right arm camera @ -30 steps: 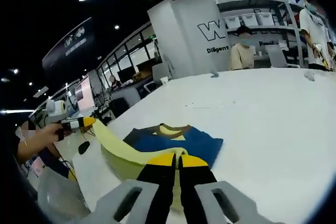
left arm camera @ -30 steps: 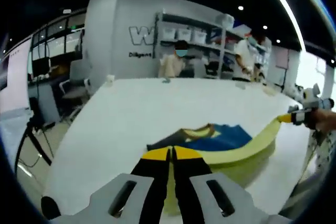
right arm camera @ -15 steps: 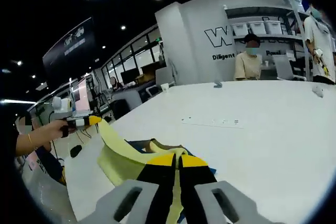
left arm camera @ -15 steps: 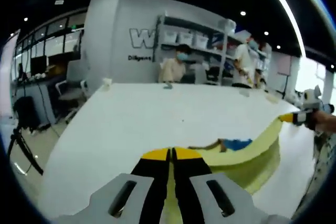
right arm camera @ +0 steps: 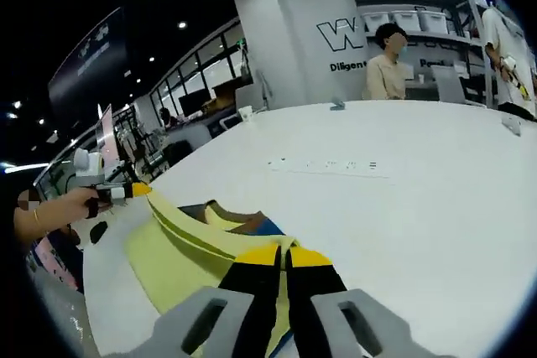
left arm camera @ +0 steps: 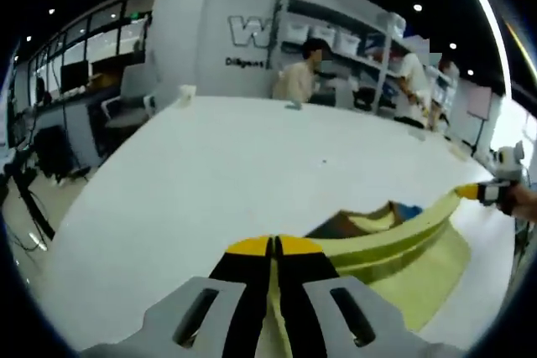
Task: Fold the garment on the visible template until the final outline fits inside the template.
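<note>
Both hand-held grippers are pinched fully closed on the pale yellow hem of the garment. In the left gripper view, the left gripper rises from the bottom centre with its black, yellow-tipped jaws pressed together, a thin strip of yellow cloth caught between them. From there the garment runs right across the lower half of the frame as a taut, lifted yellow band, with a looser yellow panel hanging below it toward the lower right. Just above the band, near centre right, a bit of brown and blue fabric peeks out. At the far right edge the right gripper holds the other end of the band, a hand behind it. The white table spreads across the middle of the frame, and two people stand by shelving at the upper centre and upper right.

In the right gripper view, the left gripper sits at the middle left edge, held by a hand, gripping the yellow end. The garment stretches from there down to the bottom centre, brown and blue cloth lying just above the fold. The right gripper stands at bottom centre, jaws tight together on the yellow edge. The white table fills the right side.
</note>
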Demonstrator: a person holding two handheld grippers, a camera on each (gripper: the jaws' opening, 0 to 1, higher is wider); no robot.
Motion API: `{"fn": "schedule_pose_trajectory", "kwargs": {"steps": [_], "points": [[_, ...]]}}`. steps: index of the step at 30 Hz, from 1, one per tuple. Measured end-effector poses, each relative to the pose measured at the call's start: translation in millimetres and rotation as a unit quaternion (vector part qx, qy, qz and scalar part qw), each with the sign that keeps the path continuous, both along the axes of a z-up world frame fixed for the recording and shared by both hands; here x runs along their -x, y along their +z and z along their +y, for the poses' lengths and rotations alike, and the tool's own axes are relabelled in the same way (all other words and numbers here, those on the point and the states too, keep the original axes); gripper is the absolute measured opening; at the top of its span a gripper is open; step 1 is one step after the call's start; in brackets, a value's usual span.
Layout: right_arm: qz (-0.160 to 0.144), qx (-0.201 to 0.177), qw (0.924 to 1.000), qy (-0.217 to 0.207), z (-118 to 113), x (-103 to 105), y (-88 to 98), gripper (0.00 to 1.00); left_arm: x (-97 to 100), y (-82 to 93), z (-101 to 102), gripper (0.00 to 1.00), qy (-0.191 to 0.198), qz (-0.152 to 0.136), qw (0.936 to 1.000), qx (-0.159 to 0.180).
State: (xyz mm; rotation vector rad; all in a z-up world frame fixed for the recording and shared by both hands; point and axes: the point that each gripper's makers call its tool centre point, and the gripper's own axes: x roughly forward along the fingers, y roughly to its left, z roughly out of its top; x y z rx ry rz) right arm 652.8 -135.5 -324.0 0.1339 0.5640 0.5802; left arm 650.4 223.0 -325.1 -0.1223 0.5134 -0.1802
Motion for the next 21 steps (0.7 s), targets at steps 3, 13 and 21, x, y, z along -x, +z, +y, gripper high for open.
{"fn": "schedule_pose_trajectory", "kwargs": {"steps": [3,13,21], "points": [[0.014,-0.003,0.9999,-0.007,-3,-5,-9.6,0.0,-10.7,-4.4,1,0.0,0.002,-0.003,1.0,0.003],[0.021,-0.007,0.9996,-0.019,0,-24,-19.2,0.0,-18.4,-28.7,-1,0.0,-0.007,0.021,0.9997,-0.006],[0.016,0.021,0.9996,-0.006,-3,-15,-25.5,0.0,-11.1,-30.1,2,0.0,-0.056,0.028,0.992,-0.109]]}}
